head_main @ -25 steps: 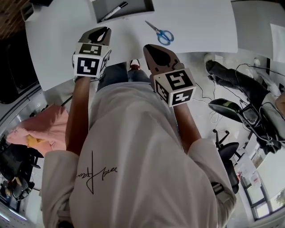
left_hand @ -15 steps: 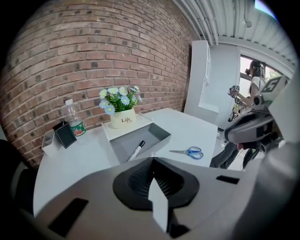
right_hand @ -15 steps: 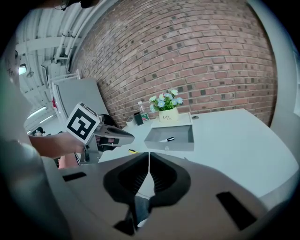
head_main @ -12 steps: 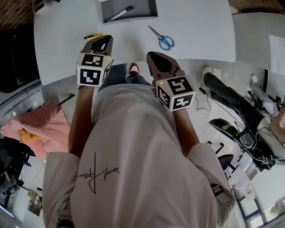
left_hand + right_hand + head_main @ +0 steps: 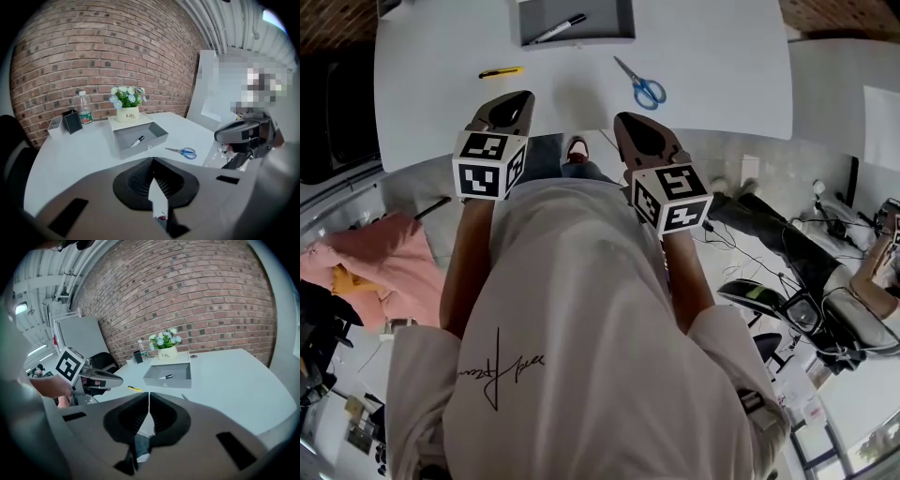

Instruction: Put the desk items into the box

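Left gripper [image 5: 521,97] pulled back, uncovering cutter [image 5: 501,72]; jaws fully closed, empty. Right gripper [image 5: 621,118] closed, empty too.

- Right gripper [image 5: 149,397]: its two dark jaws stood closed against each other, with nothing between them.
- Table [image 5: 234,380]: white, set before a brick wall [image 5: 187,296].
- Box [image 5: 173,382]: grey and open-topped, on the table; a marker pen [image 5: 165,377] lay inside it.
- Flower pot [image 5: 166,354]: stood just behind the box, with a bottle [image 5: 140,348] to its left.
- Yellow object [image 5: 135,388]: small; lay on the table left of the box, apart from it.
- Left gripper [image 5: 117,378]: at the left edge, its marker cube [image 5: 69,365] facing the camera.
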Tool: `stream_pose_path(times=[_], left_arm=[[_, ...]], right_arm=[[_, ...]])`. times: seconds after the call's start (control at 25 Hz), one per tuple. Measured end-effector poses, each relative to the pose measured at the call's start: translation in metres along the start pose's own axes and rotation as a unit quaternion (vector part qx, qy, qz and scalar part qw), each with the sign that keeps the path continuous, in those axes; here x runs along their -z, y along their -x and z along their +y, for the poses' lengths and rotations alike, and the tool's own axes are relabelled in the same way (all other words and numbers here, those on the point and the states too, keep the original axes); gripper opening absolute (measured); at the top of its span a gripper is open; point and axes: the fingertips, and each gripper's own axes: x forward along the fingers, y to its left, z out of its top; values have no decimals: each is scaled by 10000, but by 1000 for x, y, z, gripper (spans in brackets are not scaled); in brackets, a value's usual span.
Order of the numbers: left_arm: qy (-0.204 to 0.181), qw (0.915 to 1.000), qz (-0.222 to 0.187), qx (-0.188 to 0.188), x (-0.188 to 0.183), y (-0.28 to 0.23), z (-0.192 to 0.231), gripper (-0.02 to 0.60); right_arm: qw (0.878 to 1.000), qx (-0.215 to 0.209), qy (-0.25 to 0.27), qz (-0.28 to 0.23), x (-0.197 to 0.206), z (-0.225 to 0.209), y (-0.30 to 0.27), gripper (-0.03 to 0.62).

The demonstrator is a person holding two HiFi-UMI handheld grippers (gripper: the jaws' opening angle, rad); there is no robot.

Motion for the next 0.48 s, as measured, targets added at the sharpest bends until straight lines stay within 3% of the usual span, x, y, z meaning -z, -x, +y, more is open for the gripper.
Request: stream_pose_path(times=[0.48], left_arm=[[260, 9991, 103, 308, 7, -2, -31, 6]], right_arm=[[9980, 388, 368, 341, 1, -55, 7, 28]])
